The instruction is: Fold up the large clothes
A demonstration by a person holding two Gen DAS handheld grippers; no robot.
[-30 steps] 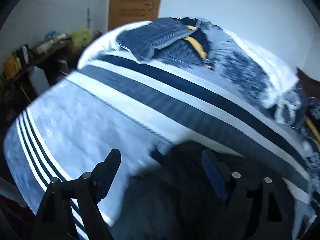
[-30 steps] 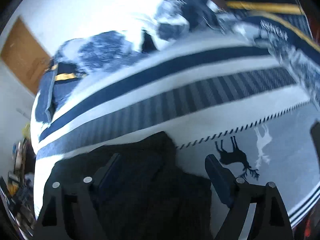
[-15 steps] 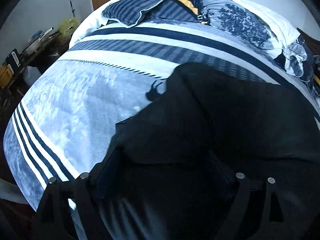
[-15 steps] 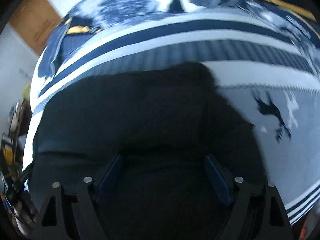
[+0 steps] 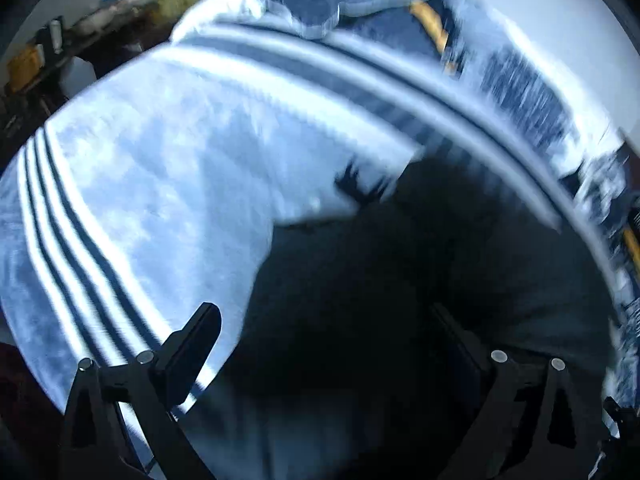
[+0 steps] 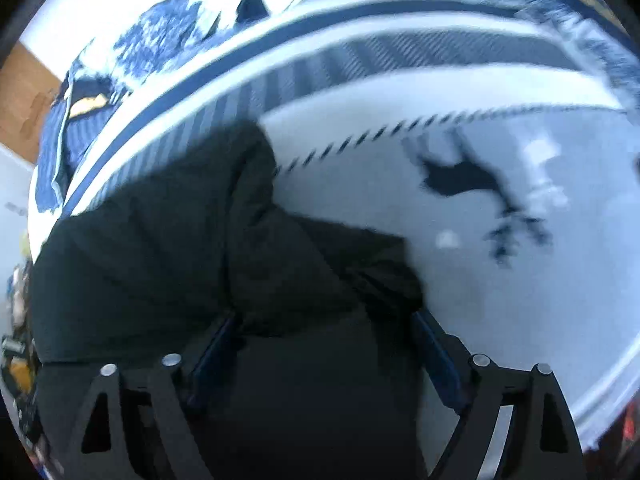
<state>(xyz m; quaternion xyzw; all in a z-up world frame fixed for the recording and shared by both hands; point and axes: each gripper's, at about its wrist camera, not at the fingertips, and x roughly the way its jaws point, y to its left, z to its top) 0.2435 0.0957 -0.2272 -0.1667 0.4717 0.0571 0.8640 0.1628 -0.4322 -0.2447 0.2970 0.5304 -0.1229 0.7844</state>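
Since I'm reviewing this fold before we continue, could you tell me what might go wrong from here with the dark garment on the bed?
The dark garment already lies bunched and creased, so a fold may set unevenly. The left gripper, whose jaws have just been opening, stands wide over the cloth and may drag it. The right gripper could catch the bedspread beneath.

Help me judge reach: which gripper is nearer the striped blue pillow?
Left, probably. The left gripper, jaws just opening with black garment between, faces the striped blue pillow straight ahead; the right gripper sees it far left.
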